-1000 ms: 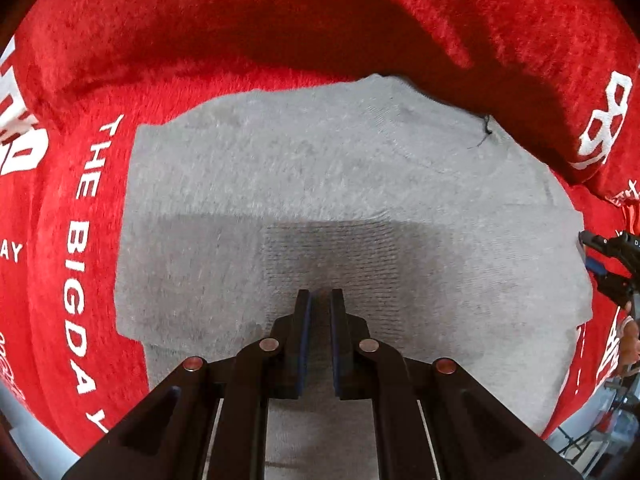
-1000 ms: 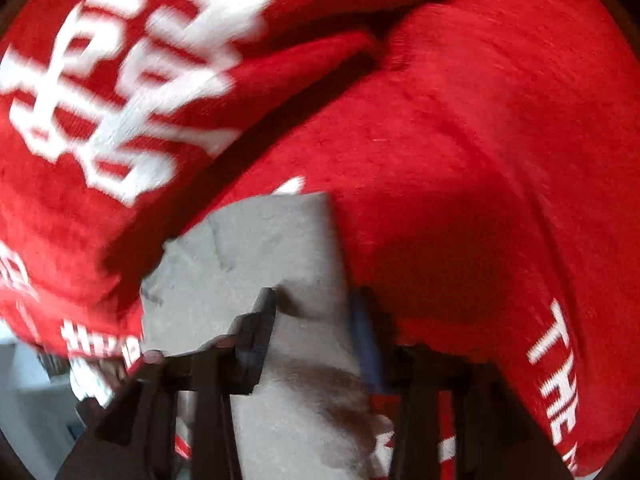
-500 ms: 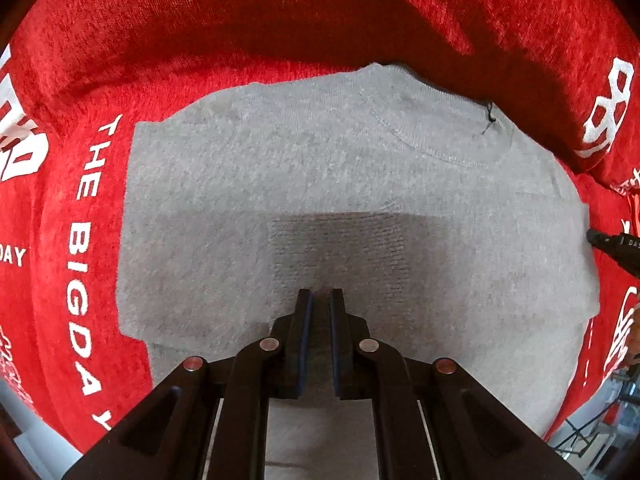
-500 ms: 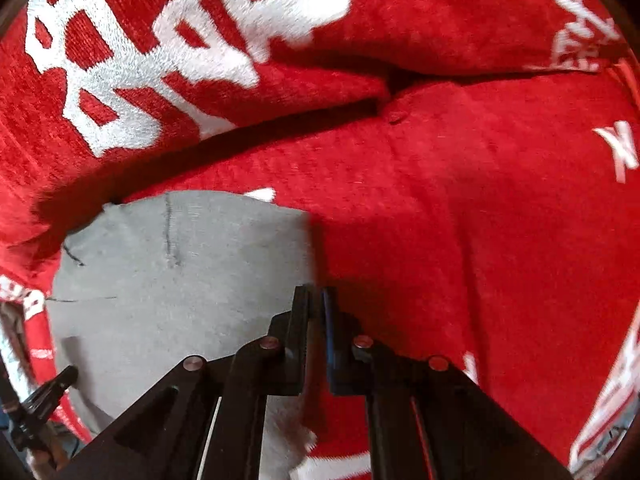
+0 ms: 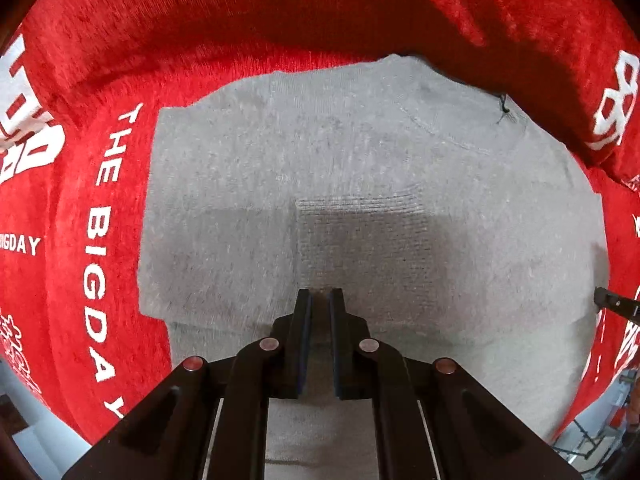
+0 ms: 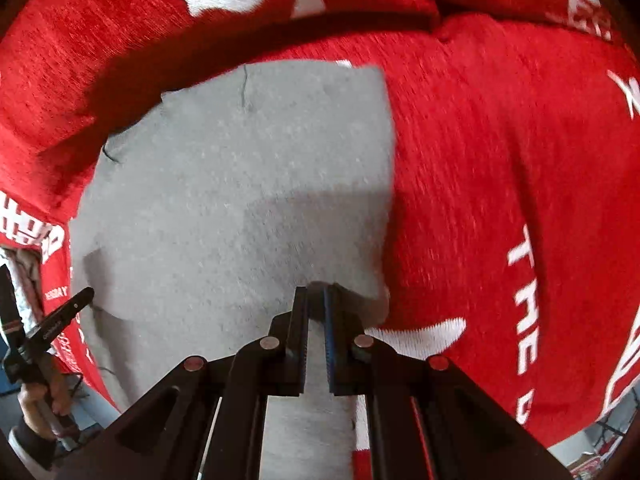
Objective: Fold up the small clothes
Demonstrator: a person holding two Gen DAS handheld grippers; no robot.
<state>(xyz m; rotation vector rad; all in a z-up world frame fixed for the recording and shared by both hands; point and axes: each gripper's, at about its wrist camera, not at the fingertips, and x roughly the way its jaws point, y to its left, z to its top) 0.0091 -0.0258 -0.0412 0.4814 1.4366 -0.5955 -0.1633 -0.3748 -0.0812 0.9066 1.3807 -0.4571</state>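
Note:
A small grey knit garment (image 5: 360,184) lies flat on a red plush cover, its neckline toward the back cushions and a side part folded over its middle. It also shows in the right wrist view (image 6: 240,184). My left gripper (image 5: 320,294) hovers over the garment's near middle with its jaws almost together and nothing between them. My right gripper (image 6: 316,292) is shut on the garment's near right edge, with grey cloth running between its fingers. The other gripper's tip shows at the right edge of the left view (image 5: 616,304).
The red cover (image 5: 92,240) with white lettering spreads under and around the garment. Red cushions (image 5: 280,12) rise along the back. The cover's near edge drops off to a pale floor at the bottom corners. A hand holds the left gripper's handle (image 6: 36,408).
My right gripper has swung left over the garment and closed on its near right edge. The left gripper has drifted slightly closer and stayed shut.

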